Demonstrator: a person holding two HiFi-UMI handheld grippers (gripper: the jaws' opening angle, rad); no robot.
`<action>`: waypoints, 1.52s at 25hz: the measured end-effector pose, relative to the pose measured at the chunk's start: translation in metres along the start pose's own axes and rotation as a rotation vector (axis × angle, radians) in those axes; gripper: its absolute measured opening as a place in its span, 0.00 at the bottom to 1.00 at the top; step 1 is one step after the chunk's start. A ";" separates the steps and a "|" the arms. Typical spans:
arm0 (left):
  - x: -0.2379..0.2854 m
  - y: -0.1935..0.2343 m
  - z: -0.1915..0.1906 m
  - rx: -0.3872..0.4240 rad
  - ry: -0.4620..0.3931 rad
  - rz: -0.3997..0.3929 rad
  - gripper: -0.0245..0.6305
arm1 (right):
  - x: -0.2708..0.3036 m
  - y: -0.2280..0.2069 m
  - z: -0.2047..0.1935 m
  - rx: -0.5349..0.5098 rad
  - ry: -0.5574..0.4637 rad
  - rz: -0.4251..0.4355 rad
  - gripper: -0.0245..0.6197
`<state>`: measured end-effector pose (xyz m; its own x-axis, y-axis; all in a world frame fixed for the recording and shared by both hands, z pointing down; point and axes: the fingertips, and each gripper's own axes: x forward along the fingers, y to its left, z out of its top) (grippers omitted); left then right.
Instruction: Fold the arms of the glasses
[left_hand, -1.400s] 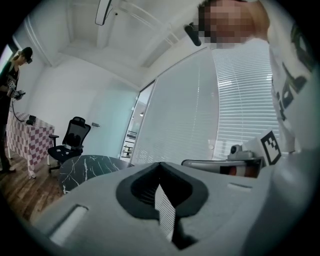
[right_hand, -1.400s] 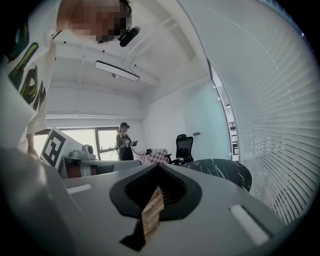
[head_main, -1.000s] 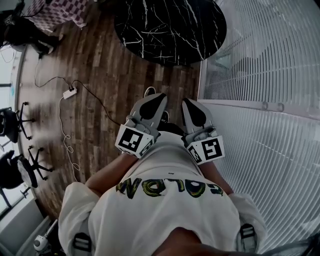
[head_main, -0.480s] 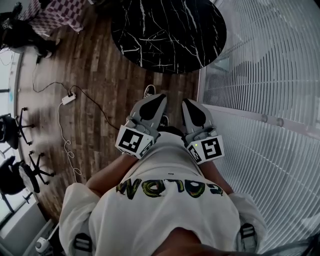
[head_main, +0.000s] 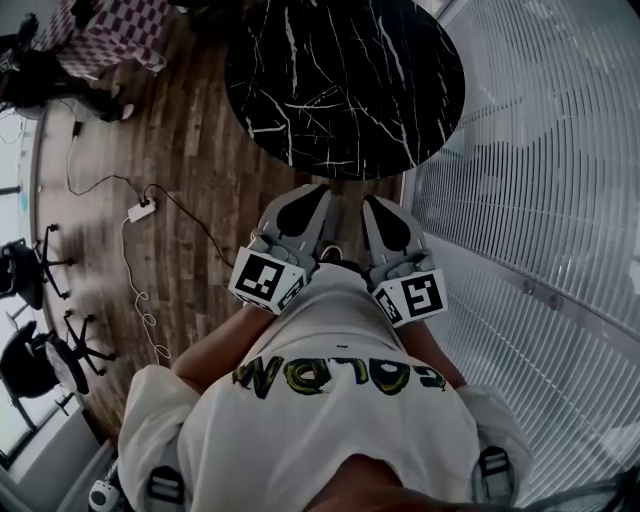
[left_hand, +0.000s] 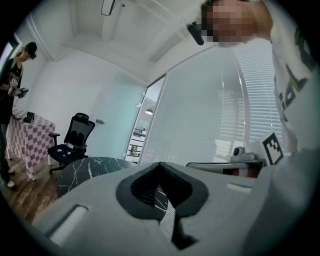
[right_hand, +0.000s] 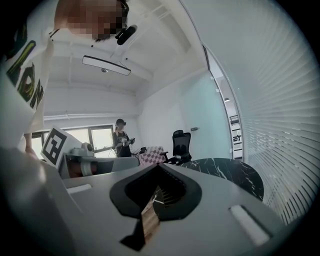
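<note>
Both grippers are held close in front of the white shirt (head_main: 330, 410), side by side, pointed forward and pretty much level. The left gripper (head_main: 318, 192) is angled slightly inward toward the right gripper (head_main: 372, 202), and the marker cubes (head_main: 268, 280) at the back ends are turned up toward the head camera. A bare forearm is seen behind each cube.

In the left gripper view the fingers (left_hand: 100, 210) are seen pressed together at the tips with nothing caught between them. Same deal on the right: its fingers (right_hand: 220, 200) are closed and nothing is held.

Where the glasses are can't be told from any view.

Compared with a second ago, the pose of the grippers is kept exactly as it was, but the whole body has been carried forward. The round black marble surface (head_main: 345, 80) is now shown bigger and nearer, its near edge just ahead of the fingertips. The power strip (head_main: 141, 211) on the wooden floor (head_main: 200, 140) has slid down the frame, and the blinds (head_main: 540, 150) have swung past on the right.
</note>
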<state>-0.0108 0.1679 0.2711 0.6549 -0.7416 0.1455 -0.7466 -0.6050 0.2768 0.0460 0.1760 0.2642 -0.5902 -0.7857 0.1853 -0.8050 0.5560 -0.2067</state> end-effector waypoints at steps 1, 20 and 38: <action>0.005 0.006 0.004 0.003 -0.002 -0.001 0.04 | 0.008 -0.003 0.003 -0.001 -0.002 0.000 0.04; 0.080 0.119 0.047 0.017 0.009 -0.037 0.04 | 0.134 -0.049 0.040 -0.010 -0.002 -0.046 0.04; 0.083 0.131 0.036 -0.017 0.058 -0.075 0.04 | 0.146 -0.050 0.030 -0.042 0.037 -0.086 0.04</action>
<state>-0.0583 0.0163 0.2859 0.7148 -0.6762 0.1785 -0.6936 -0.6527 0.3049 0.0014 0.0256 0.2732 -0.5198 -0.8210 0.2359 -0.8543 0.4984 -0.1478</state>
